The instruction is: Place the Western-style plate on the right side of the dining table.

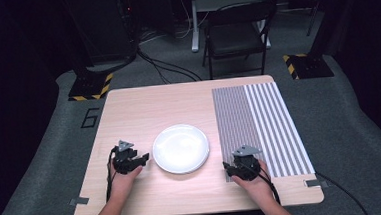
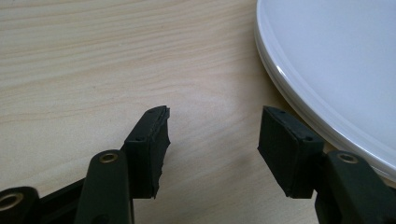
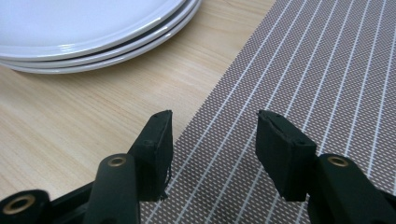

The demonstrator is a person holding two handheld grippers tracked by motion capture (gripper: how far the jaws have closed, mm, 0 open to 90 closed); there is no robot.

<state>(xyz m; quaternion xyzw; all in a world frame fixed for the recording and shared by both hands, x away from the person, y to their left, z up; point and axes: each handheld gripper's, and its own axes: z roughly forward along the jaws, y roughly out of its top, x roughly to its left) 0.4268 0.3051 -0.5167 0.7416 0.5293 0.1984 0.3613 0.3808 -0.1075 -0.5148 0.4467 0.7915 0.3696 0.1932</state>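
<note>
Down low, the left gripper sits partly open with nothing but bare bench between its jaws; its right jaw is just beside the rim of the plates. Across the stack, the right gripper is likewise partly open and empty, its jaws over the near left edge of the striped mat. White plates lie stacked mid-bench, between both grippers.

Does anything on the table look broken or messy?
Nothing much. The white plates sit neatly stacked on the table, and the striped placemat lies flat and straight. Only the left gripper has a ragged edge on one pad.
</note>
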